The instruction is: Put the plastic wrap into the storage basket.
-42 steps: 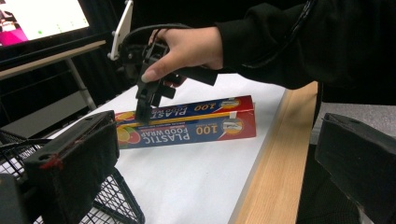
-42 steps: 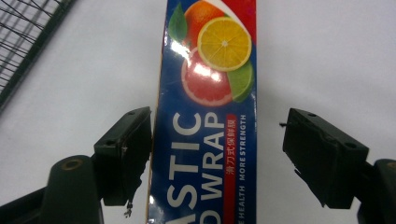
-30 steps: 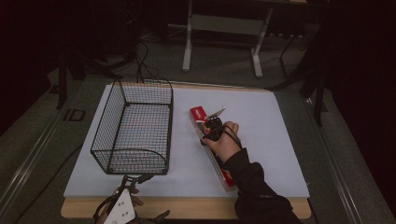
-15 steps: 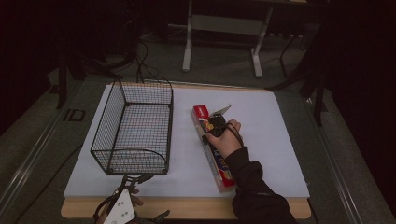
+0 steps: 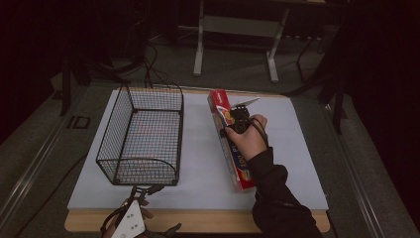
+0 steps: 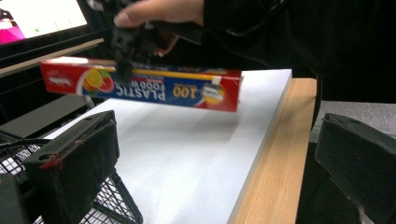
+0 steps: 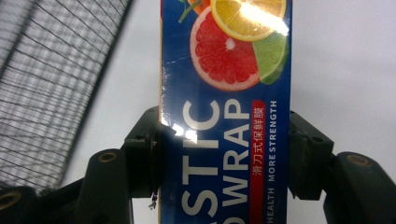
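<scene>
**Plastic wrap box lifted clear of the counter beside a wire basket**

A long red-and-blue box of plastic food wrap is held at the centre of the high view by the right gripper, whose fingers are clamped on the box's two long sides, as seen along them in the right gripper view. The grip is taken toward the far end rather than the middle, so the near end is left unsupported; in the left gripper view the box is shown hanging above the white counter with a soft shadow beneath it, nearly level, tipped only slightly. The narrow sides are probably chosen because they fit between the fingers where the box's length would not.

A black wire basket is stood open-topped at the left of the high view, apart from the box, and is judged the likely destination. The left gripper is kept low at the bottom edge of that frame, just short of the basket's near wall, its fingers spread apart and empty, perhaps ready to steady the basket.
</scene>
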Tool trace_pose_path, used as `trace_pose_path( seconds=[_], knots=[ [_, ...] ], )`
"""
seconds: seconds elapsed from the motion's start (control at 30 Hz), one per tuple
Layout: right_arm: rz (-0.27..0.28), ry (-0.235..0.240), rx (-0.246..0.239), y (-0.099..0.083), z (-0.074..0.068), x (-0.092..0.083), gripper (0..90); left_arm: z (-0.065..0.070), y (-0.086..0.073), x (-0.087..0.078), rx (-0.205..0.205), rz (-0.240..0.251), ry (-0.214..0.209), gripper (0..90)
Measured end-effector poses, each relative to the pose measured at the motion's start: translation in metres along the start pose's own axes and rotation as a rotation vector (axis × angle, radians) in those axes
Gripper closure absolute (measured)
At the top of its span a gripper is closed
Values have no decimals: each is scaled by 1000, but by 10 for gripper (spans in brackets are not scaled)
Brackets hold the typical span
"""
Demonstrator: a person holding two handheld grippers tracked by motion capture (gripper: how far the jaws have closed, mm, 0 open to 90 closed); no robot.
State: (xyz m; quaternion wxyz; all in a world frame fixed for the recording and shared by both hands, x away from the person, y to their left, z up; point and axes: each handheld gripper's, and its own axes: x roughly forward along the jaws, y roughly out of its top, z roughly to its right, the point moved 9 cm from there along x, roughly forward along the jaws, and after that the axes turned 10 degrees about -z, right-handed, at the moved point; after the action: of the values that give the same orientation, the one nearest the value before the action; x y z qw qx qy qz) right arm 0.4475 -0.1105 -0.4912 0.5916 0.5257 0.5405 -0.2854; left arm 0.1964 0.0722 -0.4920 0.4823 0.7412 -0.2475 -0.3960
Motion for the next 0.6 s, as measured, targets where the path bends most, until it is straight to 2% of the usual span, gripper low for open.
trace_pose_path(
  seconds=[0.07,0.23,0.27,0.43,0.5,0.53,0.6],
  knots=[
    [31,-2,-10,6,-5,-13,399,0,0,0,-2,0,0,1],
    [78,7,-27,14,-14,-28,398,0,0,0,-5,1,-2,1],
    [103,16,-40,19,-20,-35,398,0,0,0,-2,-1,-1,1],
    [150,25,-56,28,-32,-48,398,0,0,1,-4,-2,-3,1],
    [189,22,-72,37,-43,-60,398,1,-1,1,-3,-4,-4,1],
    [189,22,-72,37,-43,-60,398,1,-1,1,-3,-4,-4,1],
    [212,32,-94,44,-53,-68,398,1,-1,1,-5,-1,-7,1]
  ],
)
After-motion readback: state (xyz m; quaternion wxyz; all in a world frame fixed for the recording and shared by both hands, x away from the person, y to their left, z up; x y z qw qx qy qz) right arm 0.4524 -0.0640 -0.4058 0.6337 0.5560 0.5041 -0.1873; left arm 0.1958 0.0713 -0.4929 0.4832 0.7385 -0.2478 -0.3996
